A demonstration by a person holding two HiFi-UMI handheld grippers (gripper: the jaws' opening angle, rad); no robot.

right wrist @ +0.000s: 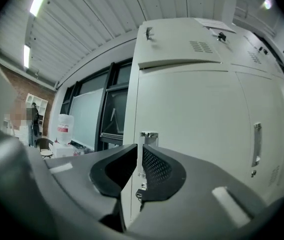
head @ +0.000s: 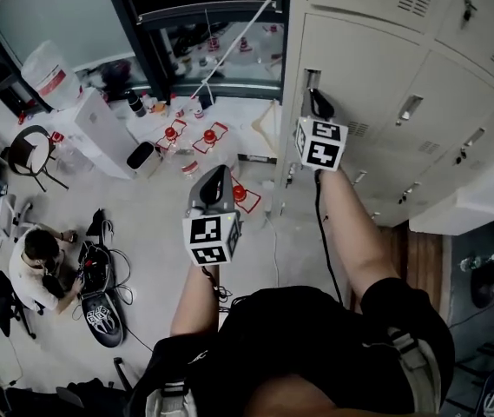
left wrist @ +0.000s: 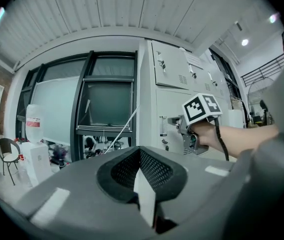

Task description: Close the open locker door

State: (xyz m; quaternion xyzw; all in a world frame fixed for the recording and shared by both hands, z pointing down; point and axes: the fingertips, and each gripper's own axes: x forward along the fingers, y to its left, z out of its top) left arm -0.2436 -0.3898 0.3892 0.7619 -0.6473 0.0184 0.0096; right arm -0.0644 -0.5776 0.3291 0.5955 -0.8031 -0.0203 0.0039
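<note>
The right gripper [right wrist: 140, 153] has its jaws narrow, pinched on the chrome handle [right wrist: 148, 135] of the locker door [right wrist: 196, 134], which lies straight ahead and looks almost flush with its neighbours; the left gripper [left wrist: 140, 154] has its jaws together on nothing, the lockers [left wrist: 169, 91] well ahead

A pale grey floor [head: 142, 268] runs to tall dark-framed windows [left wrist: 107, 104] on the far side. A bank of beige metal lockers [head: 377, 68] fills the right. At far left stand a black round-backed chair [head: 28, 153] and a white box-shaped cabinet [head: 103, 133]. Long strip lights [right wrist: 38, 0] glow in the white ribbed ceiling [left wrist: 107, 9].
</note>
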